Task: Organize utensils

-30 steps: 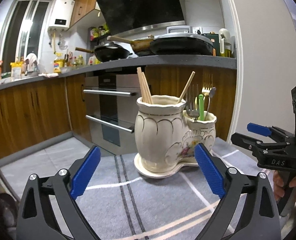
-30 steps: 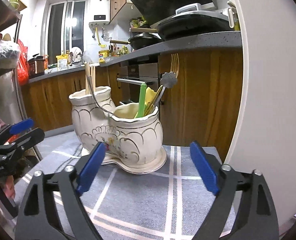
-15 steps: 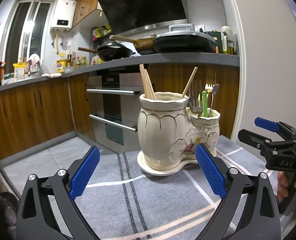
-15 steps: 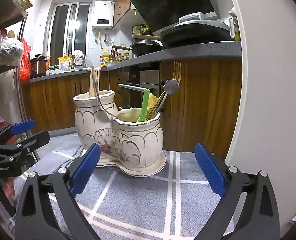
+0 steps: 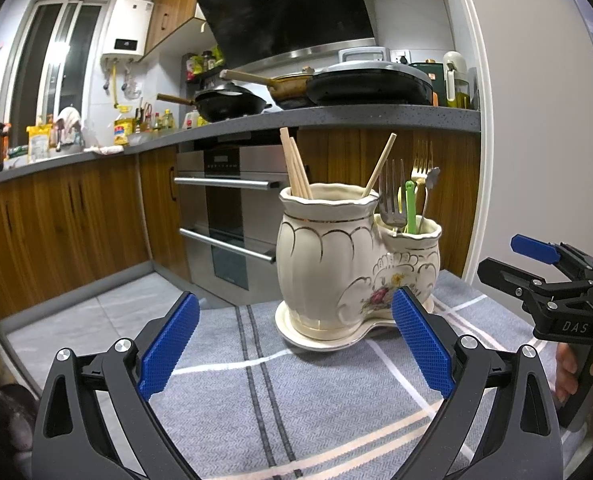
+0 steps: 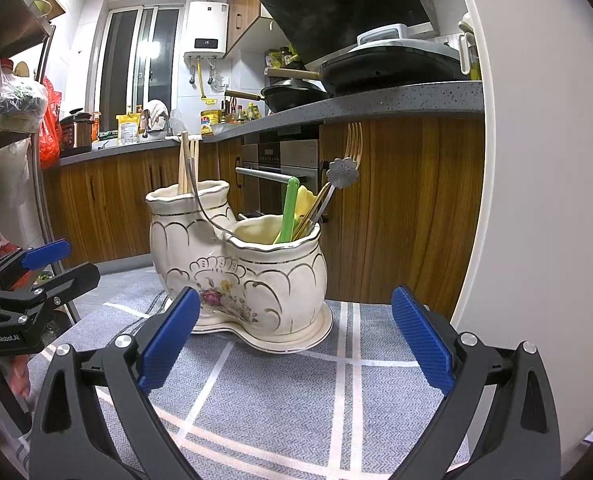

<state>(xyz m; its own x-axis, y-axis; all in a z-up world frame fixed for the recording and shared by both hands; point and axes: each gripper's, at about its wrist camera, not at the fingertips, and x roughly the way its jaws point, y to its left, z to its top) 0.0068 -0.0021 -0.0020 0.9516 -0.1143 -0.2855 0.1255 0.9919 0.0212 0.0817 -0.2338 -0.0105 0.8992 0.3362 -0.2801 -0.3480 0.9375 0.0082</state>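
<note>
A cream ceramic double utensil holder (image 5: 328, 264) (image 6: 256, 280) with gold trim and a flower motif stands upright on a grey striped cloth (image 5: 232, 392). Its taller pot holds wooden chopsticks (image 5: 294, 168) (image 6: 184, 164). The lower pot holds forks (image 5: 390, 192), a green-handled utensil (image 6: 289, 208) and a flower-ended spoon (image 6: 342, 172). My left gripper (image 5: 294, 298) (image 6: 70, 262) is open just in front of the holder, nothing between its pads. My right gripper (image 6: 295, 294) (image 5: 508, 258) is open on the lower pot's side, also holding nothing.
A white wall (image 6: 544, 160) rises close on the right of the table. Beyond the table's far edge are wooden cabinets, an oven (image 5: 232, 216) and a counter with pans (image 5: 232, 104). A hand (image 5: 576, 368) grips the right tool's handle.
The right gripper's jaws have spread a little wider. Both views have shifted only slightly; the holder and its utensils have not moved.
</note>
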